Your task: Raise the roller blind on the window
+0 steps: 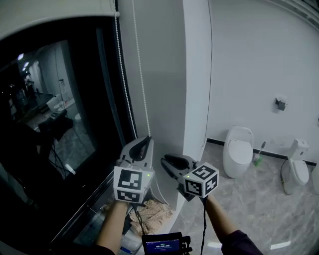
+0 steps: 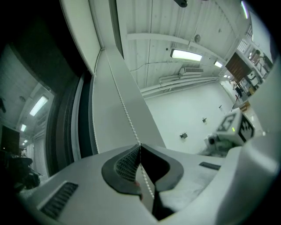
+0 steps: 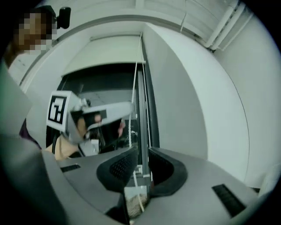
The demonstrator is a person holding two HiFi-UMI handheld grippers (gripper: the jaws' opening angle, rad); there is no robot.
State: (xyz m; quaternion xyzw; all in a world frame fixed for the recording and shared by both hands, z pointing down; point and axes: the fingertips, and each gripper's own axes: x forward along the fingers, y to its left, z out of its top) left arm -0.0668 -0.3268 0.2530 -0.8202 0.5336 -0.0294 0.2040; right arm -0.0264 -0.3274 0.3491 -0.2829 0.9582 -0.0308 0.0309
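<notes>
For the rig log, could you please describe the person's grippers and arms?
The left gripper and right gripper are light grey wedge-shaped shells with dark, textured pads. Each carries a white cube with black square markers. A black cable hangs from the right one. The right arm wears a dark sleeve; the left forearm is bare.

The roller blind (image 1: 55,12) is cut off by the upper left edge of the head view. The bead chain (image 1: 142,89) is hidden below the left claw (image 1: 146,142). Print on the small screen (image 1: 163,245) at the bottom edge cannot be read. A white fixture (image 1: 316,182) is cut by the right edge.
</notes>
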